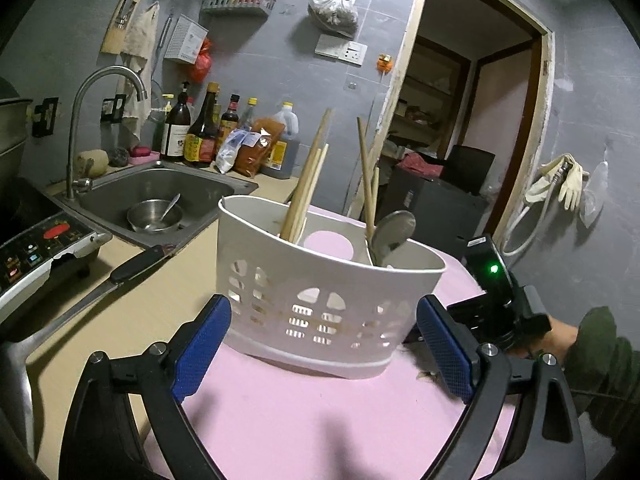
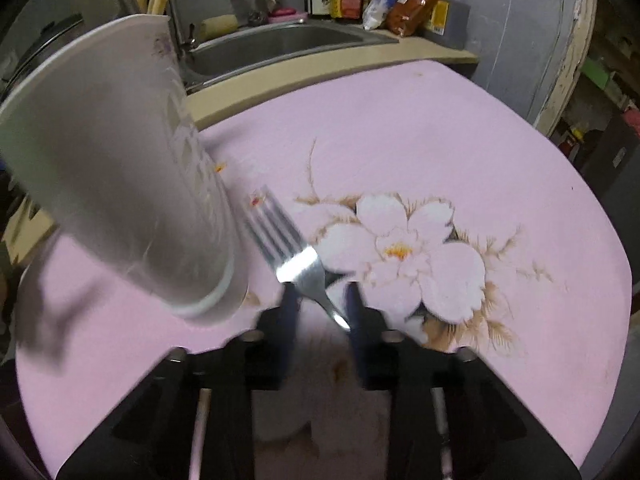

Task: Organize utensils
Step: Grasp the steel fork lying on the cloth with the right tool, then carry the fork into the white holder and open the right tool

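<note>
A white slotted utensil holder (image 1: 320, 280) stands on the pink flowered table (image 1: 304, 412). It holds wooden chopsticks (image 1: 308, 184) in its left section and a metal spoon (image 1: 392, 232) in its right. My left gripper (image 1: 324, 340) is open wide, its blue pads flanking the holder's near side. In the right wrist view the holder (image 2: 120, 160) looms at the left. Just right of its base, my right gripper (image 2: 320, 308) is shut on the neck of a steel fork (image 2: 296, 264). The tines point away over the table (image 2: 440, 140).
Left of the table runs a counter with a steel sink (image 1: 192, 184), a bowl (image 1: 154, 216) in it, and a tap (image 1: 104, 80). A large knife (image 1: 120, 280) and an induction cooker (image 1: 36, 248) lie nearer. Bottles (image 1: 200, 128) line the wall. A doorway (image 1: 460, 120) opens behind.
</note>
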The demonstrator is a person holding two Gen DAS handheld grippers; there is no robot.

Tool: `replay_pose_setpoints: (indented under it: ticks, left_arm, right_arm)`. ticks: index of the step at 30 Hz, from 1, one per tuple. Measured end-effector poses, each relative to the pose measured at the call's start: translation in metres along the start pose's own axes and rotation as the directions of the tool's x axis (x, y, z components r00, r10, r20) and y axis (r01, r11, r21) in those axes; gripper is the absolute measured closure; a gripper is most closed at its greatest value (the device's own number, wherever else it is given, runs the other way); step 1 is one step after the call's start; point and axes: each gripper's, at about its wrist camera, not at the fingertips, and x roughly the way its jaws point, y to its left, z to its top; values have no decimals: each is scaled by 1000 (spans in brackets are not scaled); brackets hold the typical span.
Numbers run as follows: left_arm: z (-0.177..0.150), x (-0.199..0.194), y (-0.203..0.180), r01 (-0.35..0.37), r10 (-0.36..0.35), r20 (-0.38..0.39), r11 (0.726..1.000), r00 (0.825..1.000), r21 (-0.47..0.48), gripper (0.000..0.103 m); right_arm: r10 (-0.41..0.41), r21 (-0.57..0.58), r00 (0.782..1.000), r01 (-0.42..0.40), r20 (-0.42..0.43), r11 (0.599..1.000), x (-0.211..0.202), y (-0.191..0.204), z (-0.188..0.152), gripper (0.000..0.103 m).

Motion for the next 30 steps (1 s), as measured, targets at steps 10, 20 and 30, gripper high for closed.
replay_pose_setpoints:
  ticks: [10,20,30]
  left_arm:
    - [1,-2,-3,28,-28,-3,1000,1000,-3,12]
    - [0,-5,-7,41,-41,-4,999,999,-1,12]
    - [1,-2,-11,45,-46,23,999,999,23,12]
  right_arm:
    - [6,-41,999,-8,-48,999,-7,11,-8,76]
    - [27,-66,999,-26,18,997,9,14,8,76]
    - [-183,234,894,92,408,968,-90,15,-26,81]
